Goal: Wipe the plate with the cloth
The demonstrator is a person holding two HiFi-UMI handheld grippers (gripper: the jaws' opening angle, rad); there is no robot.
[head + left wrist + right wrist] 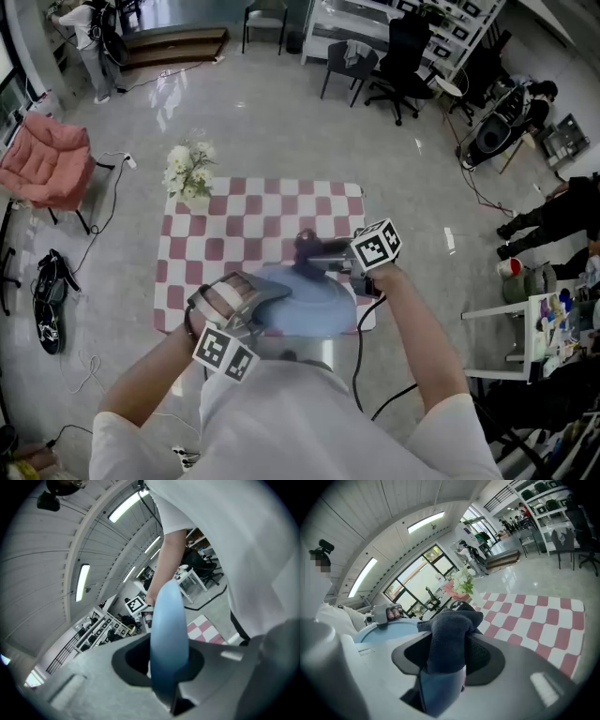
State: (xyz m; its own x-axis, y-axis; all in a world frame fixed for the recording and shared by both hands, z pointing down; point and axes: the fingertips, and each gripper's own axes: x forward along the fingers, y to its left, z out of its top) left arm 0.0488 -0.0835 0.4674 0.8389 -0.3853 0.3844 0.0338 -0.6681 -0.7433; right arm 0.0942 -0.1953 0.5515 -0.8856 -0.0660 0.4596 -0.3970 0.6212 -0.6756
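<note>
The left gripper [251,305] is clamping the blue plate [309,302] by its rim, holding it over the checkered tabletop's [272,211] near edge. The right gripper [326,255] is pinching the dark cloth [306,246] at the plate's far rim. Wiping well is probably calling for firm, even strokes without levering the plate loose (the flower vase [190,178] is standing well apart, blocking nothing).

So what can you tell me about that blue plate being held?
The plate is round, pale blue and smooth. The left hand-held gripper clamps its rim, holding it roughly face up over the near edge of the checkered table. A dark cloth in the right hand-held gripper sits at its far rim.
</note>
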